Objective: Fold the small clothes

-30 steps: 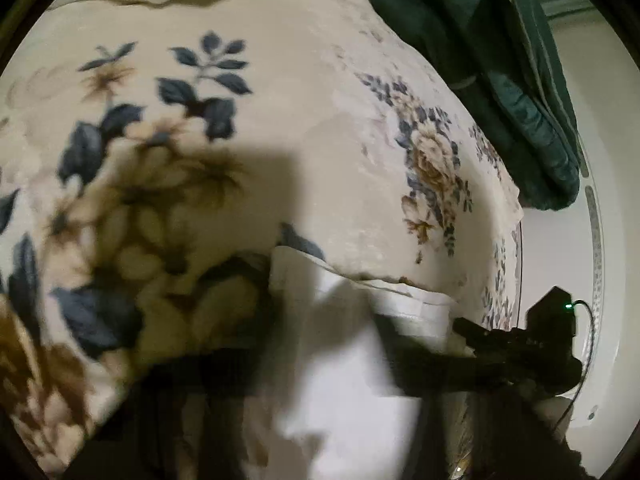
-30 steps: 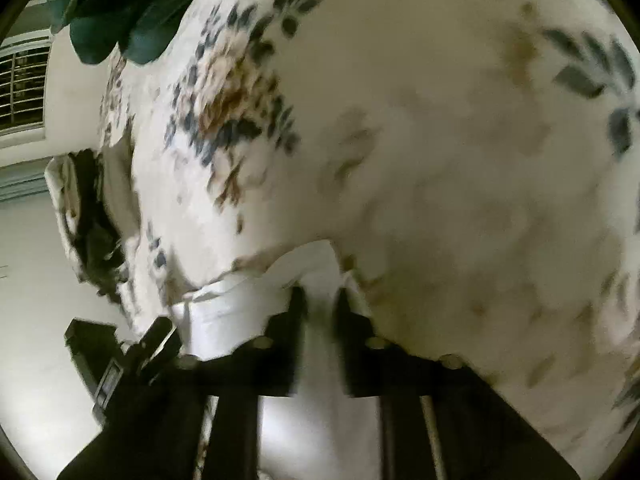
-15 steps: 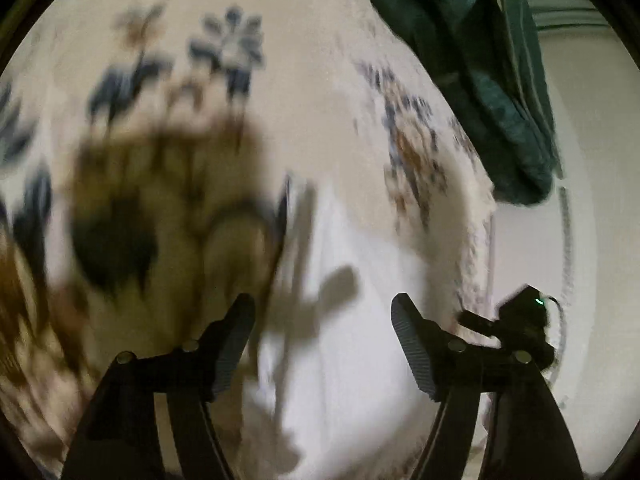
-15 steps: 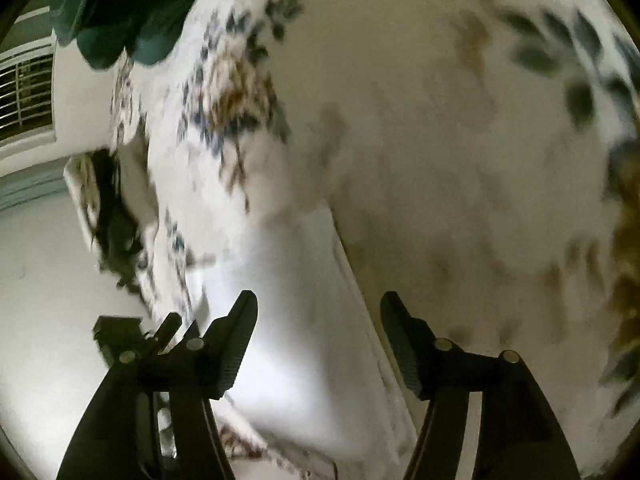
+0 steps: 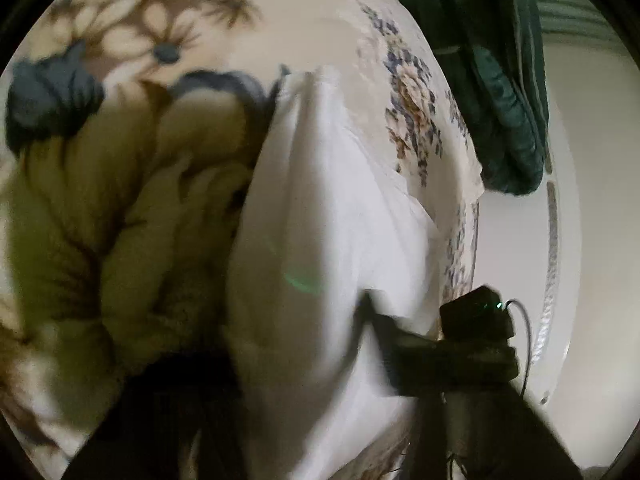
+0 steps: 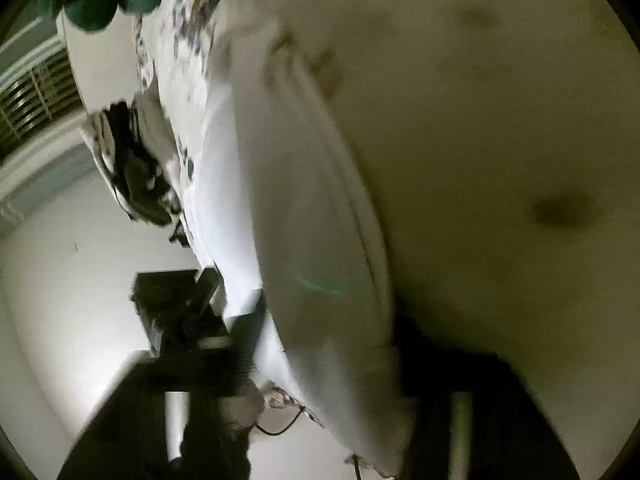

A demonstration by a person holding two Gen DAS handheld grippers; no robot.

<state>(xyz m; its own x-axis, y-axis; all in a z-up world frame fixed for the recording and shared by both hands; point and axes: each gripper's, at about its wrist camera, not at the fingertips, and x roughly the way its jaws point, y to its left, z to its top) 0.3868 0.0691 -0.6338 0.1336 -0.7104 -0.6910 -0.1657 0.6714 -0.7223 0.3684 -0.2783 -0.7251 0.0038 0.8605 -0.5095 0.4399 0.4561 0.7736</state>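
A small white garment point(image 5: 328, 216) lies on the cream floral blanket point(image 5: 328, 24), long and narrow, running away from me. My left gripper point(image 5: 304, 376) is low over its near end; the fingers are wide apart with cloth between them, the right finger point(image 5: 384, 328) blurred. In the right wrist view the same white garment point(image 6: 304, 208) fills the middle. My right gripper point(image 6: 324, 360) straddles its near end with the fingers apart; the left finger point(image 6: 240, 340) shows, the right one is in shadow.
A dark green quilted jacket point(image 5: 492, 68) lies at the blanket's far right edge. The blanket's edge drops to a white floor point(image 5: 592, 240). A black and white garment point(image 6: 132, 168) hangs at the blanket's edge. A window grille point(image 6: 36, 96) is far left.
Both grippers opened from a shut grip on the garment's edge one second ago. They then moved down and forward, so the white garment now fills the space between the fingers.
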